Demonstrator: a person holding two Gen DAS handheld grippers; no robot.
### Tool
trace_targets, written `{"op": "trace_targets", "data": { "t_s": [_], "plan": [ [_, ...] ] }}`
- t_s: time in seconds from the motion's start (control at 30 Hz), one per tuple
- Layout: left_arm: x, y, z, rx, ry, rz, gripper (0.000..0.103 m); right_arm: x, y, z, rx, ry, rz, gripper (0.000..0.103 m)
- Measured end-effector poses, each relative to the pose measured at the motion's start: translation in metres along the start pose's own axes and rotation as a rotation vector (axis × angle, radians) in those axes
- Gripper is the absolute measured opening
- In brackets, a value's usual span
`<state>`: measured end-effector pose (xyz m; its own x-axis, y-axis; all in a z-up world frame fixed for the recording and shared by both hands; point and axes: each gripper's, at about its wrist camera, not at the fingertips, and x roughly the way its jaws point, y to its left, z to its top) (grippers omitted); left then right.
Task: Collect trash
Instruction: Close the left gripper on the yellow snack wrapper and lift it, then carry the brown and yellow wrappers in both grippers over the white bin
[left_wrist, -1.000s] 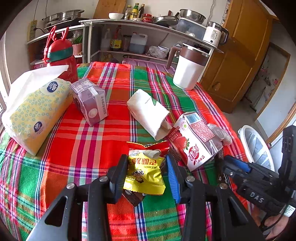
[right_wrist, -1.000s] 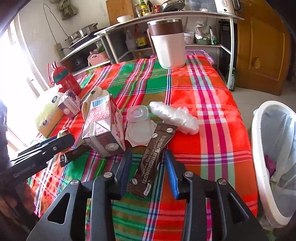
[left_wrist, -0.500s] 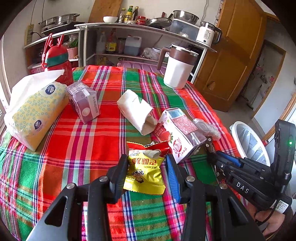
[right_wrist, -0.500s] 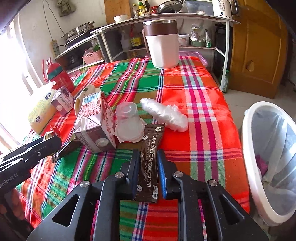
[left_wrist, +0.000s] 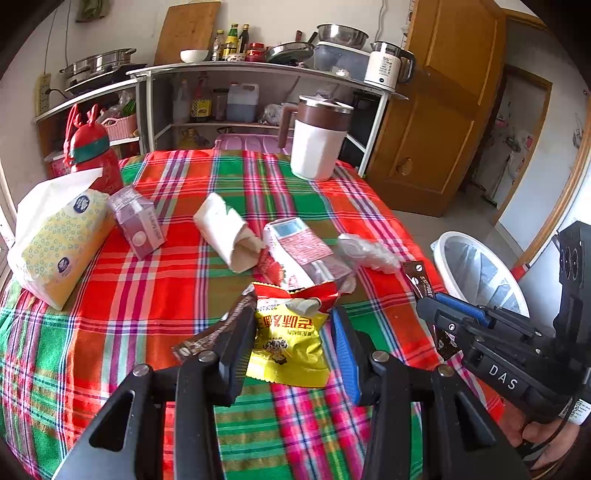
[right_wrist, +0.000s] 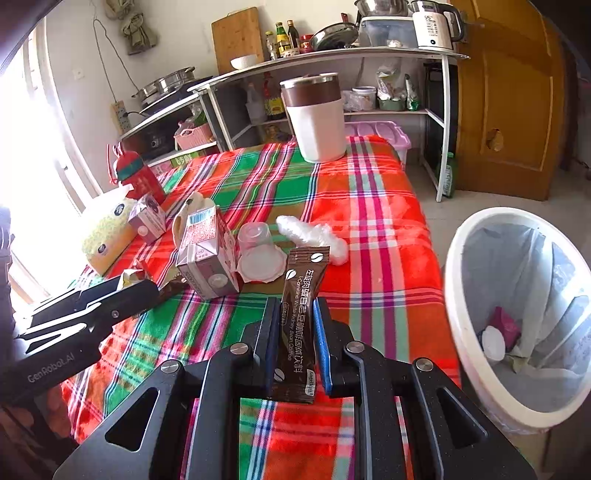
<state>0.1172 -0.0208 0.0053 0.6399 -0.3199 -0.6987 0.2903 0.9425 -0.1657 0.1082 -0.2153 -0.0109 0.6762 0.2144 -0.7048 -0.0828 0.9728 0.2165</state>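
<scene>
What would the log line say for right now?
left gripper: shut on yellow snack bag | right gripper: shut on brown coffee sachet | bin: beside table

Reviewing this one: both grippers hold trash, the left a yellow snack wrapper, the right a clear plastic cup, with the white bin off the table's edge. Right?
Not quite. The right gripper holds a brown coffee sachet, not the clear plastic cup, which lies on the table; the right wrist view shows it. The left gripper does hold the yellow snack wrapper, and the white bin stands beside the table.

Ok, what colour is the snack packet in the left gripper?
The snack packet is yellow with a red top, clearest in the left wrist view.
</scene>
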Motion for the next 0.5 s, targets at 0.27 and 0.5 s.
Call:
{"op": "trace_targets", "data": {
  "t_s": [0.27, 0.5],
  "plan": [
    [-0.001, -0.035, 0.006, 0.054, -0.020, -0.033, 0.043, -0.023, -0.024, -0.001, 0.037, -0.041, -0.013, 0.019],
    [0.003, -0.068, 0.011, 0.101, -0.023, -0.072, 0.043, -0.041, -0.048, -0.004, 0.062, -0.067, -0.044, 0.019]
  ]
}}
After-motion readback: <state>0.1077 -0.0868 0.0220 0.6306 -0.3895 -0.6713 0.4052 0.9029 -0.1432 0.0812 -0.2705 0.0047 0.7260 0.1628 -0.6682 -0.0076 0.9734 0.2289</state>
